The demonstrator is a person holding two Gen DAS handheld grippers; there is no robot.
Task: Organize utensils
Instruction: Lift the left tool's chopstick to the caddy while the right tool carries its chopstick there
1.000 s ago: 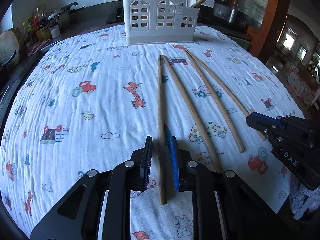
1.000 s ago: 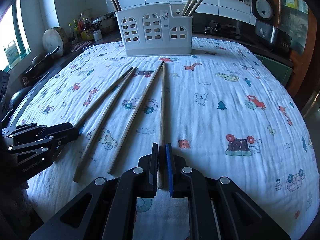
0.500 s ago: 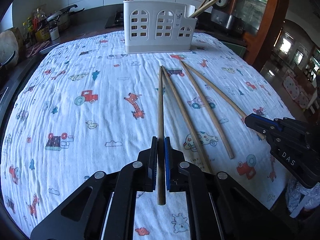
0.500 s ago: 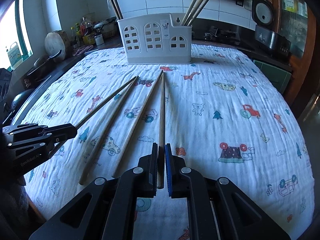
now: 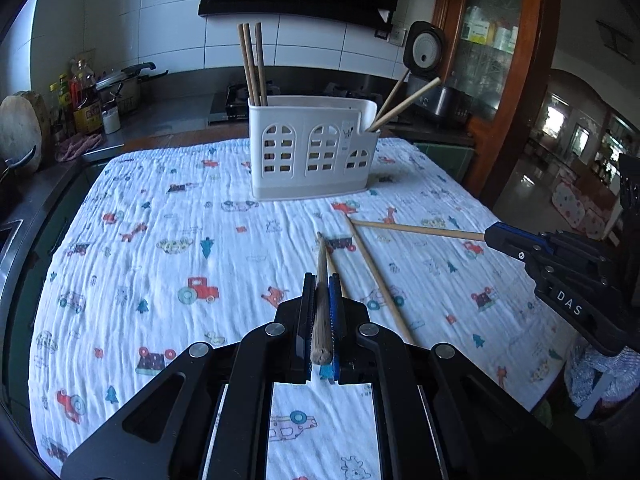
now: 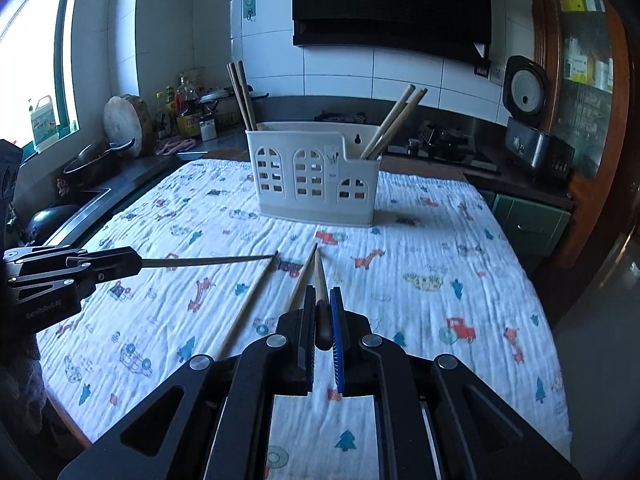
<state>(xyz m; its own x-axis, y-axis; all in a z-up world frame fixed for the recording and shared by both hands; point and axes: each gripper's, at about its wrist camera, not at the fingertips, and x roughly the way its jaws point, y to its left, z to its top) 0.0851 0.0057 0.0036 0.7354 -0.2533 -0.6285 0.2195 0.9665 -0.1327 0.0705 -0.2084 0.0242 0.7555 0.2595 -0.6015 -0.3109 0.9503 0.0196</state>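
Since a second ago I have lifted both chopsticks off the worktop: my left gripper jaws clamp one chopstick, my right gripper another. Two remain lying before the holder, next stop.

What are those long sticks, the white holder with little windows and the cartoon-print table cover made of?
The chopsticks look like bare wood or bamboo: matte tan, with a fibrous cut end on the one in the left gripper. The utensil holder seems moulded plastic: smooth, off-white, with neat arched cut-outs. The tablecloth looks like soft crinkled cotton, possibly muslin, judging by its fine wrinkles.
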